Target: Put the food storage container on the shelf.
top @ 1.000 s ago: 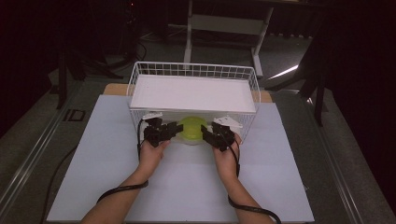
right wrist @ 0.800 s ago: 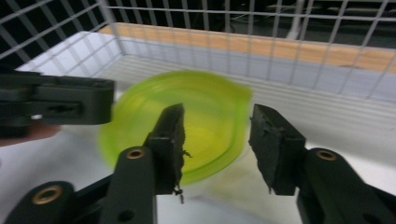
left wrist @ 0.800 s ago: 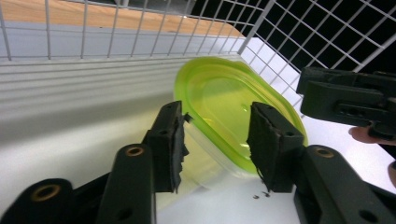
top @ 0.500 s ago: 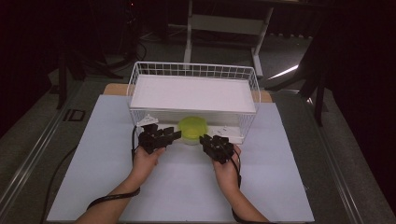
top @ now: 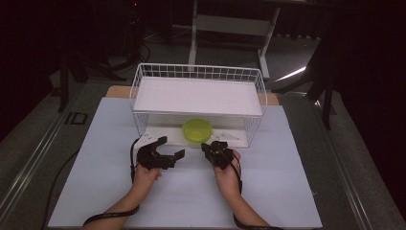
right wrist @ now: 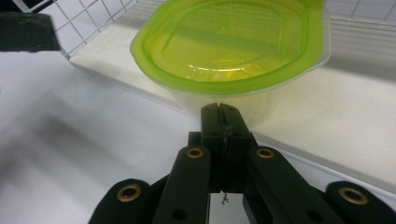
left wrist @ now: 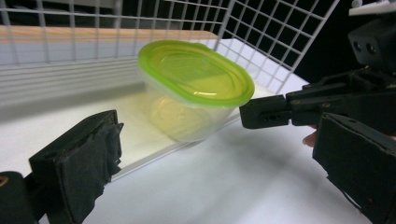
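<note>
High view puts your left gripper (top: 168,149) nearest, jaws just spread wide and empty — your right gripper (top: 214,147) pinched closed on nothing. Just beyond, the green-lidded container (top: 197,129) sits on the wire basket (top: 139,81)'s floor, under its white shelf (top: 198,96).

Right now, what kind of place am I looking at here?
Probably a lab or test bench set up for recording, not a home. A white sheet covers the table, a white wire rack holds one green-lidded container, and dark stands and cables surround it.
</note>
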A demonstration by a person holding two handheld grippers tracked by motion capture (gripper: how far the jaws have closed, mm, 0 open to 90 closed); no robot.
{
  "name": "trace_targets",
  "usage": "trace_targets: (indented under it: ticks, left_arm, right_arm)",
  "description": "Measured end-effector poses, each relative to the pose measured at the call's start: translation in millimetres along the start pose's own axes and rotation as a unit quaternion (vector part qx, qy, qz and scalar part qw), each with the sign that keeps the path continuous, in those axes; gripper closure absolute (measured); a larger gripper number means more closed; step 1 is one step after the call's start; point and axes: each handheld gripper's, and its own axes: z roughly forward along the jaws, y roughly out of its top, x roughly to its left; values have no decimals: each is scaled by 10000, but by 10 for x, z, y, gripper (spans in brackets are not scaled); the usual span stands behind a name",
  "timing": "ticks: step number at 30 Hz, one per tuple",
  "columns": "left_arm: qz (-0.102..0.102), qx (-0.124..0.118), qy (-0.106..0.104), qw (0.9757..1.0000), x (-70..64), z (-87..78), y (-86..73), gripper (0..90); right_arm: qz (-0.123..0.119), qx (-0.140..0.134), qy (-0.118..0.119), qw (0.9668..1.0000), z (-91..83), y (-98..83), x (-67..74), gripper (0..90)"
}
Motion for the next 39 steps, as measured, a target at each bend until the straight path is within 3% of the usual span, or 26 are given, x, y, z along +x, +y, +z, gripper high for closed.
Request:
trace_targets:
  ticks: [4, 9, 24, 33, 39]
  left_arm:
    - [168, -74, 185, 9997, -35, -36, -35, 21]
    - [98, -101, 32, 9999, -20, -72, -51, 21]
    - [91, -123, 40, 9999, 15, -148, -40, 21]
    - [100, -135, -105, 9998, 3, -164, -35, 21]
    - [206, -75, -261, 9994, -57, -200, 5, 21]
  right_arm:
    - [52, 35, 6, 10000, 79, 35, 3, 898]
    - [57, 35, 41, 10000, 178, 92, 34, 898]
    - [207, 70, 14, 9998, 406, 233, 69, 886]
    - [-10, 36, 100, 9999, 236, 161, 105, 871]
    - [-220, -93, 207, 9995, 8, 143, 148, 836]
